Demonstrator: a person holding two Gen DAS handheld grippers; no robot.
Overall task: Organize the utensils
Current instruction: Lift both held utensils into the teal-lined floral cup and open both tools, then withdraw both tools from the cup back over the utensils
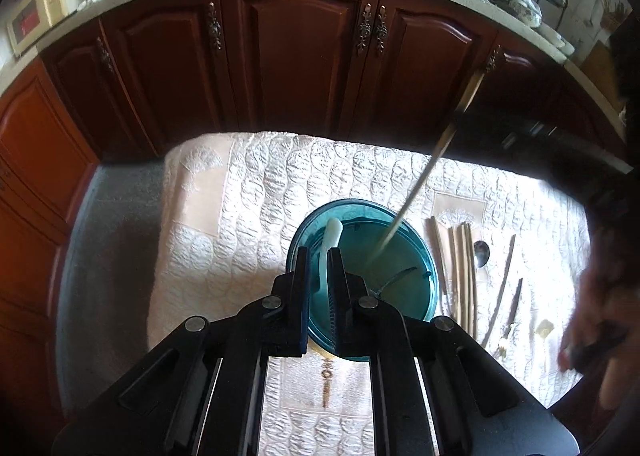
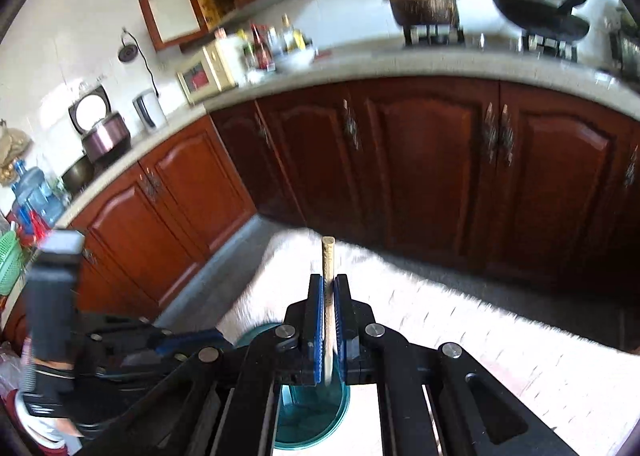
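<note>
Left wrist view, tool [image 1: 319, 256] gripping white spoon [image 1: 330, 240], teal cup [image 1: 416, 256]

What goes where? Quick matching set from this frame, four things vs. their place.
1. white spoon
2. chopstick
3. metal spoon
4. teal cup

a. lying on the cloth right of the cup
b. clamped in the right tool
c. standing on the quilted cloth
d. clamped in the left tool, over the cup

Pairs: 1-d, 2-b, 3-a, 4-c
</note>
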